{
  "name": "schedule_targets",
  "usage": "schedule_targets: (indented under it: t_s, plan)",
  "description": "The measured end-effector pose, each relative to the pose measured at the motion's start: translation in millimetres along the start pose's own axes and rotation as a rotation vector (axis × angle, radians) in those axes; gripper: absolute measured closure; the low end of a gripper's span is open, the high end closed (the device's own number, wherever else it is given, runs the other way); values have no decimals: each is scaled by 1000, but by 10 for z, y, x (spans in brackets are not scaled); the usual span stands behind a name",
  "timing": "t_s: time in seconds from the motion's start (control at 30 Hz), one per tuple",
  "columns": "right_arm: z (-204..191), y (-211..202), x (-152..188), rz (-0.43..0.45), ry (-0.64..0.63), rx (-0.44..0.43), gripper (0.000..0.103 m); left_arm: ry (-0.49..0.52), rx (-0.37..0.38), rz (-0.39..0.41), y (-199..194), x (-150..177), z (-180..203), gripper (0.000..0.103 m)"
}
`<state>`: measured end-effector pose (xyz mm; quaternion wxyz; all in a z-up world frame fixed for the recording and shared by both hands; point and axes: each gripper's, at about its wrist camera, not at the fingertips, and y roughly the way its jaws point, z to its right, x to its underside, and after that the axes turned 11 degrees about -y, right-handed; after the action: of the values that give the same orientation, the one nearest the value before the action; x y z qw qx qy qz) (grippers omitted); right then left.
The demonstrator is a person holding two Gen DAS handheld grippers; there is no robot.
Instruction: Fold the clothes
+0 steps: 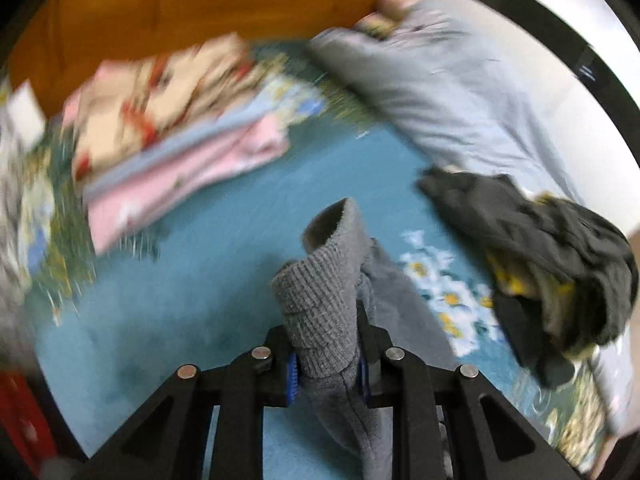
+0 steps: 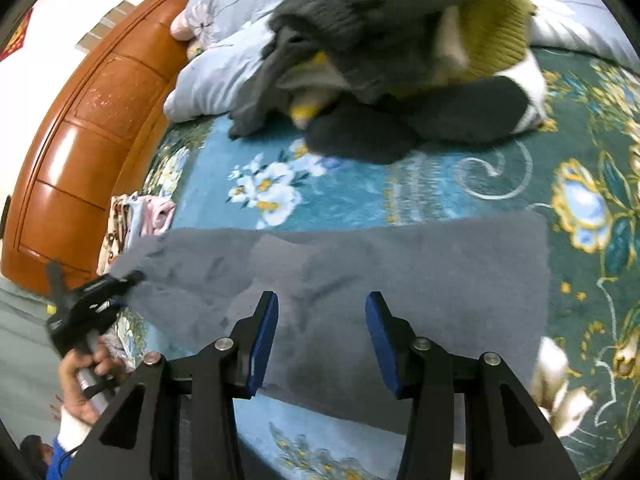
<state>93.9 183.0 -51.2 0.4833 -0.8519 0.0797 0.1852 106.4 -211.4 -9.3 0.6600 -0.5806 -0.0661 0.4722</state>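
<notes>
Grey fleece garment (image 2: 340,280) spread flat across the near part of the bed (image 2: 360,196), mid-fold by the look of it: one ribbed cuff (image 1: 324,300) pinched and lifted in the left gripper (image 1: 328,376), jaws closed on it at the garment's left end. Right gripper (image 2: 322,344) hovering over the garment's near middle, jaws apart, nothing between the pads. Done so far, judging by layout: small stack (image 1: 172,136) of folded pieces (cream print, blue, pink) near the headboard (image 2: 92,136). Left to do: finish the grey garment, then the dark heap (image 2: 392,60) with yellow-green and white bits, unfolded, toward the far side against the pillows (image 2: 224,72). Open bedspread between garment and heap, enough room to carry the held end across. Near bed edge just under the right gripper; garment's near hem close to it, risk of slipping off. Left wrist view blurred; stack count not readable.
</notes>
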Motion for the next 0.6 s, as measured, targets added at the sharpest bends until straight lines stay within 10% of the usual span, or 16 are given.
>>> schedule_targets:
  t_s: [0.3, 0.6]
  plan:
    - [328, -251, -4, 67, 49, -12, 55, 458, 100, 165, -926, 666, 1449, 80]
    - [767, -545, 170, 84, 106, 85, 55, 794, 89, 60, -655, 1924, 2086, 76]
